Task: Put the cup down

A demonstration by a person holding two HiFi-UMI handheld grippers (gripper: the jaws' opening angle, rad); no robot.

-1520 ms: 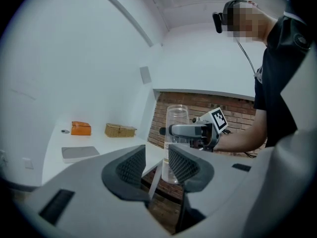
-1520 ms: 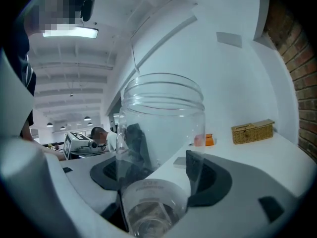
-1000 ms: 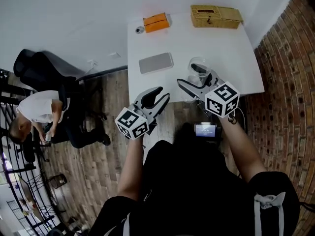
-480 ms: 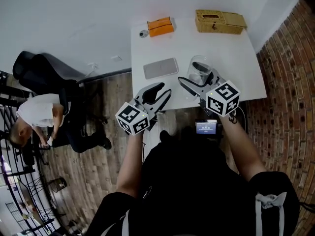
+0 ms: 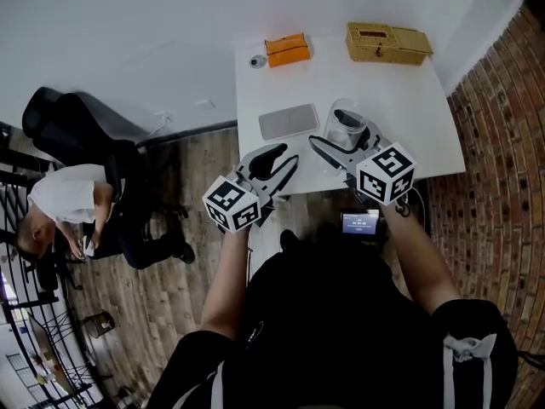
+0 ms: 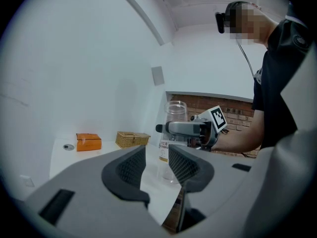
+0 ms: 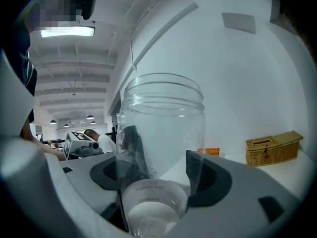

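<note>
Clear cup (image 7: 161, 148) sits upright between the right tool's (image 7: 158, 175) jaws, over the near part of the white surface (image 5: 400, 100); can't tell if its base touches. Right tool (image 5: 336, 135) is clenched wide on the cup (image 5: 345, 126), with a pad on each side wall. Left tool (image 6: 156, 157) is released, jaws slightly apart with nothing between them, at the surface's near edge just left of the cup (image 6: 173, 133). Left tool (image 5: 283, 156) lies beside a grey pad (image 5: 289, 120). Compared with a second ago, both tools have advanced over the surface; grip is unchanged.
</note>
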